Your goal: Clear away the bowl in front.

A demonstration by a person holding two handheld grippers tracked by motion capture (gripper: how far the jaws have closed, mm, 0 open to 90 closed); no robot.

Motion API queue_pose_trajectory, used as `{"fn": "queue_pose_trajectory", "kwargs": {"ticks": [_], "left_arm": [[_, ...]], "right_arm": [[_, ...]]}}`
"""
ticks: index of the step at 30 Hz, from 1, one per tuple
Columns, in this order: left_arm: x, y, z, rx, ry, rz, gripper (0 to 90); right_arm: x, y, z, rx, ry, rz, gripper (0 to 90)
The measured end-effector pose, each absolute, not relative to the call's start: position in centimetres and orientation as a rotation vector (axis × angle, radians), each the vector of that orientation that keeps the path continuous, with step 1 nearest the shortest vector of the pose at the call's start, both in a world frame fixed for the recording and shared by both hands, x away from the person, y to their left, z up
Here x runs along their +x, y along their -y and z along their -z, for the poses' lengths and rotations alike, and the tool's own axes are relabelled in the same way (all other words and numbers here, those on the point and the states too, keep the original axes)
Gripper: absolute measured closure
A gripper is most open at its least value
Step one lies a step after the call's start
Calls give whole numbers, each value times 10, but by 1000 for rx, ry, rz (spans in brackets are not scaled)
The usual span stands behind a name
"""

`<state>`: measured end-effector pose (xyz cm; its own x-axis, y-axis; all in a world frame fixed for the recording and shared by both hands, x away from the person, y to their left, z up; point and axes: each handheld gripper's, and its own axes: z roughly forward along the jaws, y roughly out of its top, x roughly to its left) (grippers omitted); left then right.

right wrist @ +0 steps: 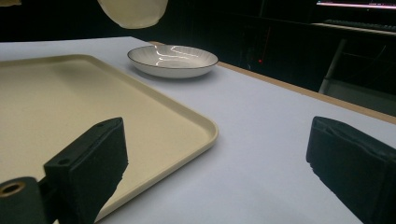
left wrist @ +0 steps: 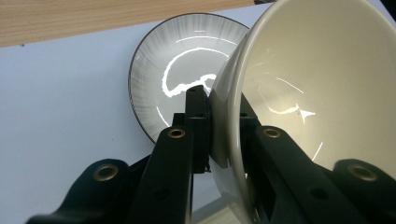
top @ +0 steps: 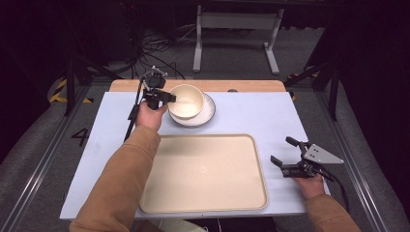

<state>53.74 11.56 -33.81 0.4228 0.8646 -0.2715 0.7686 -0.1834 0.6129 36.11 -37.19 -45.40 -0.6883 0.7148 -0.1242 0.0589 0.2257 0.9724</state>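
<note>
A cream bowl [top: 186, 100] hangs above a white, dark-rimmed plate [top: 209, 115] at the back of the table. My left gripper [top: 167, 98] is shut on the bowl's left rim. In the left gripper view the bowl [left wrist: 317, 84] is tilted, its wall pinched between the jaws of the left gripper [left wrist: 224, 135], and the plate [left wrist: 182, 70] lies below it. In the right gripper view the bowl's underside [right wrist: 133, 11] floats clear above the plate [right wrist: 173, 59]. My right gripper [top: 285, 152] rests open at the table's right side, its jaws wide apart on the right gripper [right wrist: 217, 158].
A large cream tray [top: 203, 171] lies bare in the middle front of the white table top [top: 251, 111]; in the right gripper view its corner [right wrist: 205, 130] sits just left of the jaws. A wooden strip [top: 251, 85] runs along the table's back edge.
</note>
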Motion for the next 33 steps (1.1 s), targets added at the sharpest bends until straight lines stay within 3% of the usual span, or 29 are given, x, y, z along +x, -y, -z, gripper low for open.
{"fn": "queue_pose_trajectory", "kwargs": {"ticks": [33], "left_arm": [[467,-116,317,2120,-1139,-107,828]], "right_arm": [[361,372,454,709,-1934,-1498,55]]}}
